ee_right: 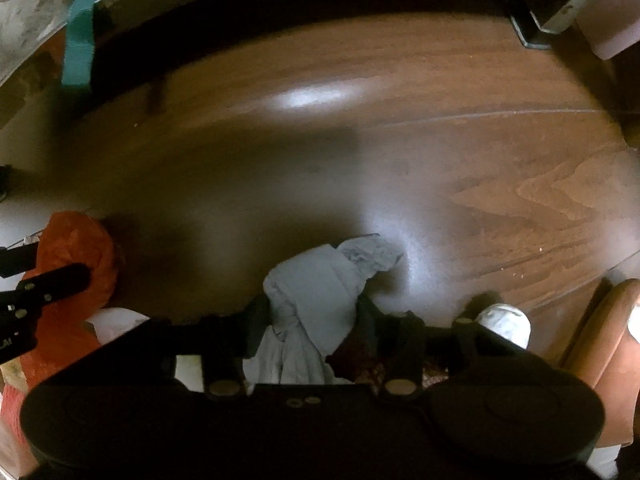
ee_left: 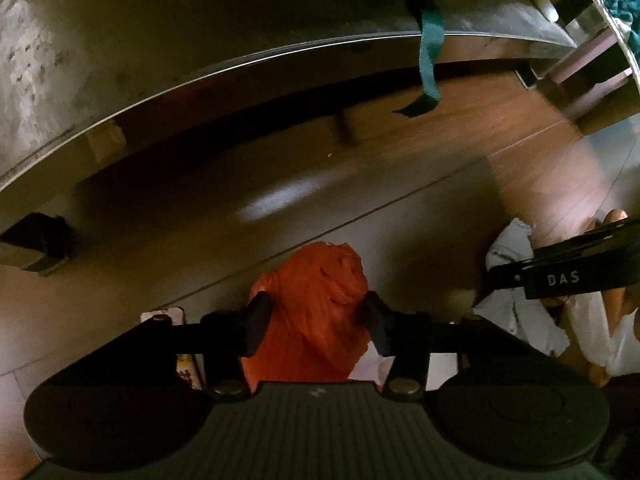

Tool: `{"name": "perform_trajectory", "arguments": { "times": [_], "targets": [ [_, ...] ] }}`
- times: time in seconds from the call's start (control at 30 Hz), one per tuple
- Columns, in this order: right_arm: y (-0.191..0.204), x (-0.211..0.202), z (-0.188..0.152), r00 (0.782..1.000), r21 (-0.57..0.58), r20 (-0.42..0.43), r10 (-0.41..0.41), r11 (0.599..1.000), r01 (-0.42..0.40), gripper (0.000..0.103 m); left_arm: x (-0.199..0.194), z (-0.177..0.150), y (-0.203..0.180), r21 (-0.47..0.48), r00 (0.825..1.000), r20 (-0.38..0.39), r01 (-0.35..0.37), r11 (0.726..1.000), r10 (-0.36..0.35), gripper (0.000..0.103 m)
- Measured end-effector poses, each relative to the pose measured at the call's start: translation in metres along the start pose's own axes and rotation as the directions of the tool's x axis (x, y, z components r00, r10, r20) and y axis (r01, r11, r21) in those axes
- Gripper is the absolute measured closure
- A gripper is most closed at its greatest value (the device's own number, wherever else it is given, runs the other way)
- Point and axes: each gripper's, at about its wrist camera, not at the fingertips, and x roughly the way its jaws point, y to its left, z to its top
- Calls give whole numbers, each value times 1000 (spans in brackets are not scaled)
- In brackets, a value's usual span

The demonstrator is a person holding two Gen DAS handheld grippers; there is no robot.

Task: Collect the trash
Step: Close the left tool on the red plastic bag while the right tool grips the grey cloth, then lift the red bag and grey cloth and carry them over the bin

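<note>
A crumpled orange plastic bag (ee_left: 316,280) lies on the wooden floor, and my left gripper (ee_left: 316,316) points down over it. Both fingers press into the bag's sides, so it is shut on the bag. To its right a pale grey-blue bag (ee_left: 508,240) lies knotted, with my right gripper (ee_left: 496,276) on it. In the right wrist view the pale bag (ee_right: 320,276) fills the gap of the right gripper (ee_right: 310,316), pinched between both fingers. The orange bag (ee_right: 76,240) and left gripper (ee_right: 48,266) show at the left edge.
A metal-edged table (ee_left: 240,60) runs across the back, with a teal strap (ee_left: 430,60) hanging over its rim. Its foot (ee_right: 536,36) stands at the far right. A white wad (ee_right: 504,320) and a brown rounded thing (ee_right: 600,340) lie on the right. Wooden floor (ee_right: 400,80) stretches ahead.
</note>
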Motion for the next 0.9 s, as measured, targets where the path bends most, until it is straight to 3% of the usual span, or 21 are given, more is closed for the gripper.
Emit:
{"name": "perform_trajectory", "arguments": {
  "times": [0.2,0.4,0.57,0.9],
  "targets": [
    [6,-31,-6,999,-40,40,13,999,-12,61,-9,-5,-1,-27,1000,-4,10,1000,-10,62],
    [5,-76,-19,995,-74,99,19,997,-11,61,-46,-8,-2,-48,999,26,23,999,-22,63],
    [7,-124,-27,988,-101,149,29,995,-14,61,-97,-12,-10,-63,997,68,30,998,-26,63],
    [9,-267,-62,960,-210,260,102,977,-47,61,-226,-7,-46,-52,984,168,67,996,-58,63]
  ]
}}
